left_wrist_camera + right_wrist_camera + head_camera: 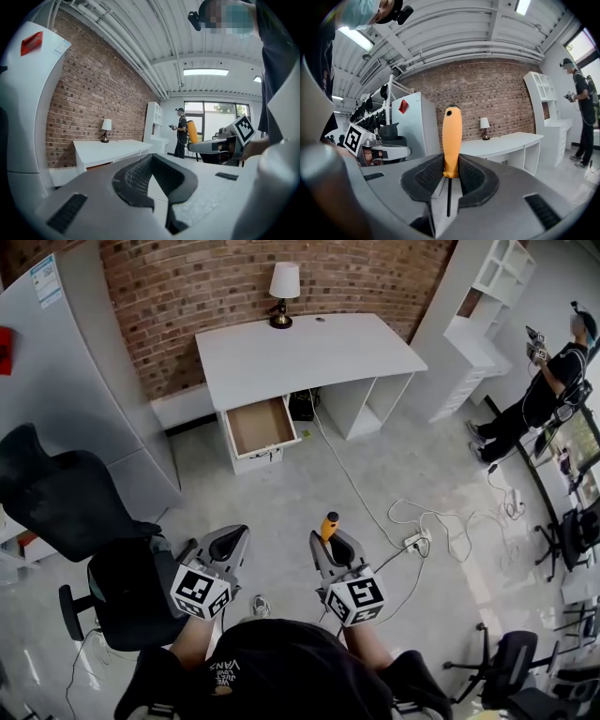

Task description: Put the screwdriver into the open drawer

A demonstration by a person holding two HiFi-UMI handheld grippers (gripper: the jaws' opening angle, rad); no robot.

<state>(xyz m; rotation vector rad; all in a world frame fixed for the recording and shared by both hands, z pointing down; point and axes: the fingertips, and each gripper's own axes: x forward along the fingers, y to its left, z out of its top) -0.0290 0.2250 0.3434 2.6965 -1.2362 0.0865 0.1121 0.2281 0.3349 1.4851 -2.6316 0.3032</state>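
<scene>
Right tongs (pixel 451 164): closed on the screwdriver (pixel 452 136). Both pads press the lower end of its orange handle. The handle stands upright above the jaws, and the dark shaft runs back between them towards the camera.

Left tongs (pixel 152 157): tips brought together, nothing between the pads.

I hold both tongs side by side in front of me, above the grey floor and well apart from the white bench (pixel 309 352).

The open drawer (pixel 260 426) projects from under the left part of the bench, its brown inside showing. The screwdriver is in the air, well short of the drawer.

Surroundings:
- A lamp (pixel 283 292) stands at the far edge of the bench, against the brick wall.
- A black office chair (pixel 75 507) stands to my left.
- A white cable (pixel 370 512) trails across the floor from the bench towards my right.
- A person (pixel 548 381) in dark clothing stands at the far right, beside white shelving (pixel 483 306).
</scene>
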